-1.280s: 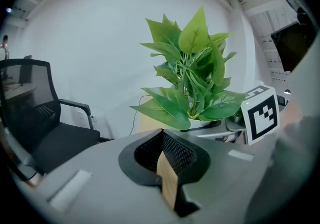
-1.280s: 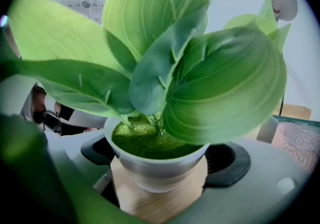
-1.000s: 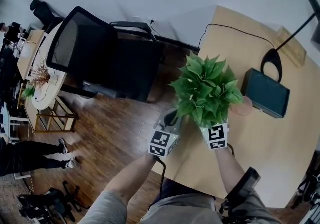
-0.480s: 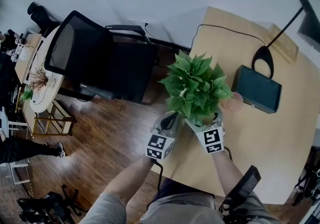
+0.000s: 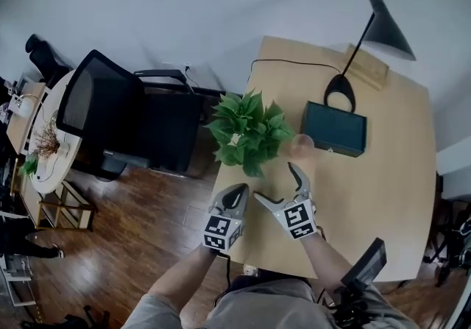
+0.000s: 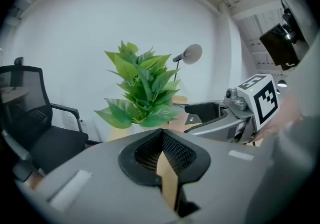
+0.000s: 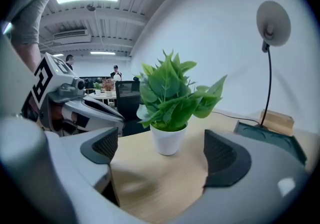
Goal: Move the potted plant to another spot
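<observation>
Standing on the light wooden table (image 5: 368,173), near its left edge, the green leafy plant in a small white pot (image 5: 246,132) is upright and nothing touches it. The right gripper (image 5: 276,182) hangs just in front of the pot with its two dark jaws spread wide. Only bare table top lies between them, and the pot is a little beyond their tips. The left gripper (image 5: 235,193) is beside it, over the edge of the table. Its jaws are pressed together and nothing is between them.

Behind the plant, more to the right, a flat dark green box (image 5: 335,129) lies on the table. A black desk lamp with a cone shade (image 5: 368,33) rises behind the box, and its round foot stands close to the box. A thin black cable (image 5: 294,64) runs along the far side of the table top, and a small pale wooden block (image 5: 366,66) lies at the far edge, by the plain white wall (image 5: 184,4).

To the left of the table a black mesh office chair (image 5: 125,125) stands on a dark wooden plank floor (image 5: 147,224). Farther left there is a round white side table (image 5: 44,143) with small things on it, too small to tell. The right gripper view shows an open office room with strip lights on the ceiling, and two persons stand far at the back.
</observation>
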